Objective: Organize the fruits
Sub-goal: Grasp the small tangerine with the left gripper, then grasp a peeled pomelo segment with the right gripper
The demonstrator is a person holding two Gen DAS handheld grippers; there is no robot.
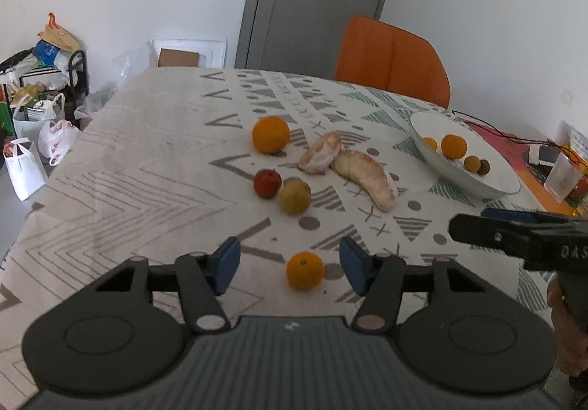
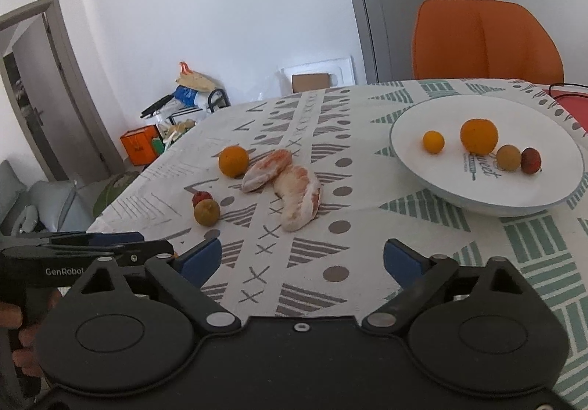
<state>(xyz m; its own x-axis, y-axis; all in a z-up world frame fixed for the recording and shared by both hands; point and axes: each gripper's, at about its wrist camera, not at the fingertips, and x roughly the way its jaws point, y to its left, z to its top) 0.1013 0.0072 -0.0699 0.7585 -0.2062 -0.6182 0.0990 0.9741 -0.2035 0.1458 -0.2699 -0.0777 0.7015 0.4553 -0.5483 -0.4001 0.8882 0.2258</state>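
Note:
A small orange [image 1: 305, 270] lies on the patterned tablecloth between the blue pads of my left gripper [image 1: 290, 261], with a gap on each side, so the jaws are open around it. Farther off lie a bigger orange [image 1: 271, 134], two peeled pomelo segments [image 1: 319, 152] [image 1: 367, 178], a red fruit [image 1: 267, 183] and a yellow-green fruit [image 1: 294, 196]. A white plate [image 2: 422, 174] at the right holds two oranges [image 2: 479, 136], a tan fruit and a red fruit. My right gripper [image 2: 303, 259] is open over bare cloth, short of the pomelo segments [image 2: 299, 196].
An orange chair [image 2: 485, 38] stands behind the table's far edge. A clear plastic cup [image 1: 562, 178] and a red mat with cables [image 1: 503, 141] sit beyond the plate. Bags and a loaded cart [image 1: 40, 108] crowd the floor to the left.

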